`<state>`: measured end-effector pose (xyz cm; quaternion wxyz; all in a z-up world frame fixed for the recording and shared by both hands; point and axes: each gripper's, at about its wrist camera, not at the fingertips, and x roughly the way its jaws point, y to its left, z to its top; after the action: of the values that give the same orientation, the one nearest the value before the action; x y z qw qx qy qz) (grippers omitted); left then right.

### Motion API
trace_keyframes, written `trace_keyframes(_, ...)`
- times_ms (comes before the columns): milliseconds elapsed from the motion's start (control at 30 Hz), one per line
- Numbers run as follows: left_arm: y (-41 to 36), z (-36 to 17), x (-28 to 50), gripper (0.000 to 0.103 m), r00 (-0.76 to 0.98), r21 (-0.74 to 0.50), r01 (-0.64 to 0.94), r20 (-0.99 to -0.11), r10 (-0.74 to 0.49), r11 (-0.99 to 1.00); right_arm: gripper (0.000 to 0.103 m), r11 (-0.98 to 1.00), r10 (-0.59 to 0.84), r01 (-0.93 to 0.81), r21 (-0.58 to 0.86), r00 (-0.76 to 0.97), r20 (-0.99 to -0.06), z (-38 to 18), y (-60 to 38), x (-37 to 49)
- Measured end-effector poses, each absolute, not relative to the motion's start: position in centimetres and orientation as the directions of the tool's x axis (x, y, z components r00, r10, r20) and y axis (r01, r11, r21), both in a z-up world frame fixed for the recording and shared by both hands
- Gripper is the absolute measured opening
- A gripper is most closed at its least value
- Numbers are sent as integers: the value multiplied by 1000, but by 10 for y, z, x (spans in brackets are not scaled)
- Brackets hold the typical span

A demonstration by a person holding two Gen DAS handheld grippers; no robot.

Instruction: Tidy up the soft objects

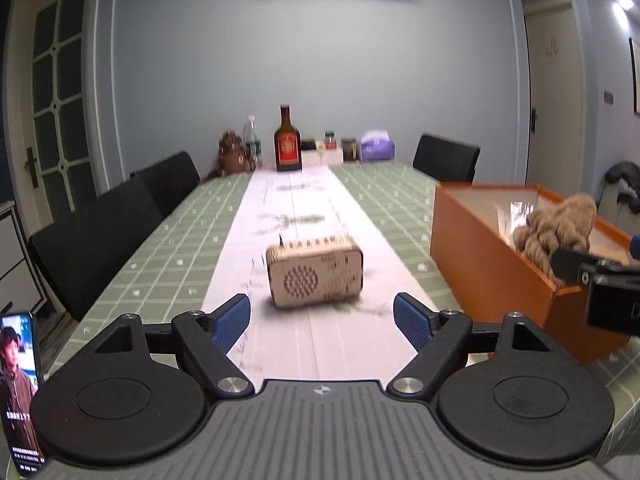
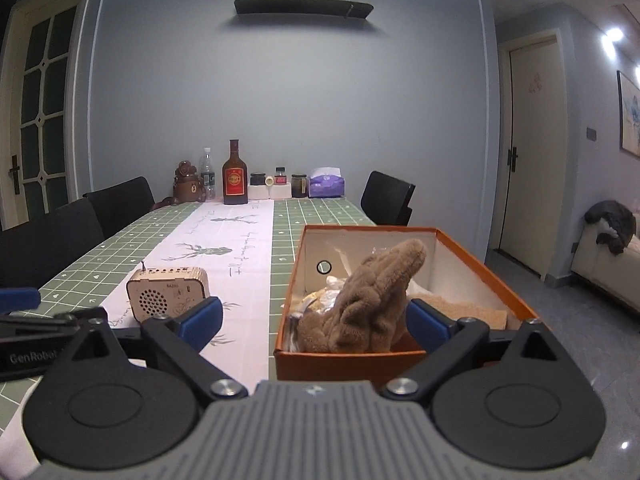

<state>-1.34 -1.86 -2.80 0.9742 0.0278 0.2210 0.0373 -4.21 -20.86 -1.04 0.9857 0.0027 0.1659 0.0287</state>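
Note:
A brown plush toy (image 2: 368, 300) lies in the near end of an orange box (image 2: 480, 276) on the table's right side, leaning up over the box's front wall. My right gripper (image 2: 316, 320) is open just in front of the box, its fingers apart on either side of the toy without gripping it. The toy (image 1: 560, 224) and the box (image 1: 480, 248) also show at the right of the left wrist view. My left gripper (image 1: 322, 320) is open and empty above the white table runner, facing a small wooden radio (image 1: 316, 276).
The wooden radio (image 2: 168, 292) stands on the runner left of the box. Crumpled wrapping and a tan cloth (image 2: 460, 308) lie inside the box. Bottles, jars, a bear figure and a tissue pack (image 2: 326, 186) line the far table end. Black chairs (image 1: 100, 236) stand alongside.

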Motion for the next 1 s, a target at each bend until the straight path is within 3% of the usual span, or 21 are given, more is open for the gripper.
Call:
trace_keyframes(167, -21, -43, -10, 95, 873, 76, -59, -480, 88, 995, 96, 997, 69, -72, 5, 927, -368, -23, -204, -37)
trace_keyframes(533, -22, -49, 4, 95, 842, 78, -52, -532, 86, 996, 97, 998, 59, -63, 1, 929, -367, -26, -205, -31)
trace_keyframes(1000, -23, -45, 3, 95, 846, 79, -56, -526, 89, 995, 97, 998, 55, -58, 3, 927, -372, -27, -210, -33)
